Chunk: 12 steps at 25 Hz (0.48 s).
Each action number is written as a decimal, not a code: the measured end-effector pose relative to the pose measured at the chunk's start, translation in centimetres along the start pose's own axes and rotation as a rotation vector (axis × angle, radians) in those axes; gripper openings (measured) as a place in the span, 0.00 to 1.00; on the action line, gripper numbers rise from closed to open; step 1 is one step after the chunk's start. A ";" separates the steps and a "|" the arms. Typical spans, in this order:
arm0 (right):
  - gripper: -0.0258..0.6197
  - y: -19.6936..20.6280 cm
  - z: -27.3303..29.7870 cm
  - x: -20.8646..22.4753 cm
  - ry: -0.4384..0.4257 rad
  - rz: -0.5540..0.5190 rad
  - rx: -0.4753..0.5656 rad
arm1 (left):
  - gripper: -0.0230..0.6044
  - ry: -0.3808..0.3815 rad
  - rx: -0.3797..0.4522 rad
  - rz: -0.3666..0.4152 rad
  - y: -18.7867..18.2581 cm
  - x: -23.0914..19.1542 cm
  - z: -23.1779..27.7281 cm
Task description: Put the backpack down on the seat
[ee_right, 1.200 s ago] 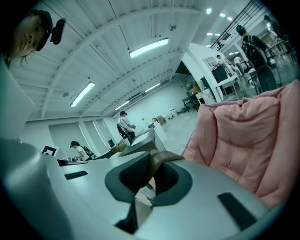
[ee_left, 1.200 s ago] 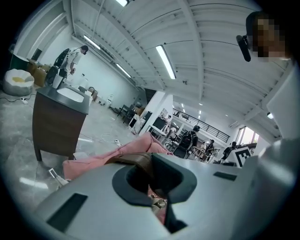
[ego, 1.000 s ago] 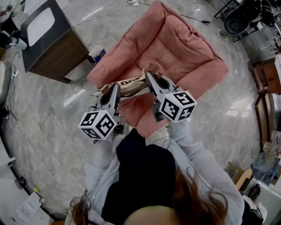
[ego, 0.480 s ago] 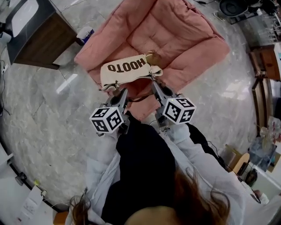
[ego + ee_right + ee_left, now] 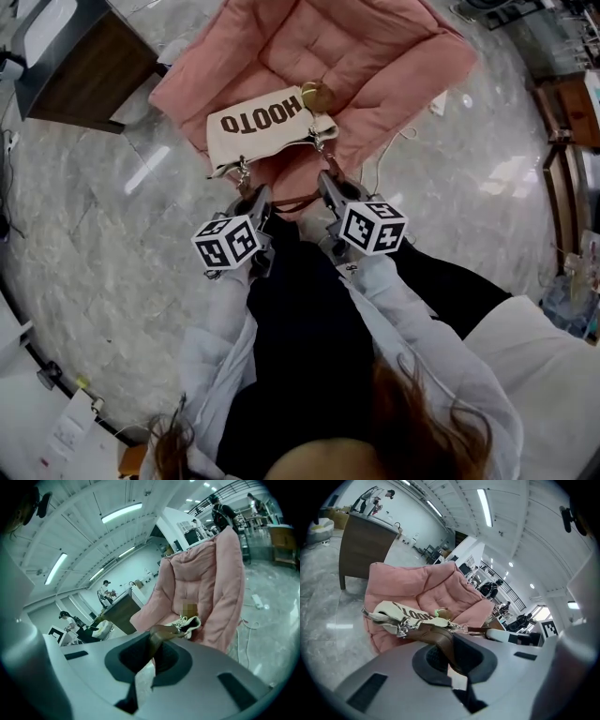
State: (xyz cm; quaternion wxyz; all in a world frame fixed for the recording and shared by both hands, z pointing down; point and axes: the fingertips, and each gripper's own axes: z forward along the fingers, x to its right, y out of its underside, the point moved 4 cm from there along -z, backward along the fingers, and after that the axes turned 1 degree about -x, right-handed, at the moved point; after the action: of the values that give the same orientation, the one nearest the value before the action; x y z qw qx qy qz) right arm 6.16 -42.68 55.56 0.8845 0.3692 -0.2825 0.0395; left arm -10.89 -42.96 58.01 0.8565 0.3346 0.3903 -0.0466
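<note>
A cream backpack (image 5: 267,127) with dark lettering hangs by its brown strap (image 5: 295,201) over the front of the pink armchair's seat (image 5: 366,66). Whether it touches the cushion I cannot tell. My left gripper (image 5: 254,195) is shut on the strap's left part and my right gripper (image 5: 325,179) is shut on its right part, both just short of the chair's front edge. In the left gripper view the strap (image 5: 440,639) runs from the jaws to the backpack (image 5: 401,613). In the right gripper view the strap (image 5: 157,637) leads to the backpack (image 5: 188,623) before the armchair (image 5: 206,578).
A dark wood cabinet (image 5: 84,66) stands on the marble floor left of the armchair. A white cable (image 5: 386,155) lies on the floor at the chair's right. Shelving (image 5: 562,122) is at the far right. People stand in the far background (image 5: 220,508).
Both grippers have moved forward and down with the strap. The backpack, earlier tucked between them, now hangs out ahead over the chair's front.
</note>
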 end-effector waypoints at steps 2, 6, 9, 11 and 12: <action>0.07 2.2 -0.8 0.5 0.008 0.014 -0.019 | 0.06 -0.011 -0.026 -0.008 2.4 -0.3 -0.5; 0.07 6.5 -2.3 1.8 0.045 -0.004 -0.066 | 0.06 -0.025 -0.086 -0.020 7.0 -1.0 -1.1; 0.07 9.1 -2.7 2.9 0.070 0.000 -0.097 | 0.06 -0.046 -0.147 -0.007 10.2 -1.8 -0.9; 0.08 10.5 -2.7 3.3 0.075 -0.030 -0.117 | 0.06 -0.062 -0.173 0.007 11.8 -2.4 -0.9; 0.08 11.0 -2.7 3.4 0.077 -0.052 -0.129 | 0.06 -0.070 -0.187 0.017 12.4 -2.6 -0.8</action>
State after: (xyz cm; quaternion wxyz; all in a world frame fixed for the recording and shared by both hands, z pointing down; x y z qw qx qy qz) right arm 7.23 -33.34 62.81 0.9174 0.3168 -0.2407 0.0121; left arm -9.00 -33.35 66.13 0.8975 0.2545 0.3599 -0.0143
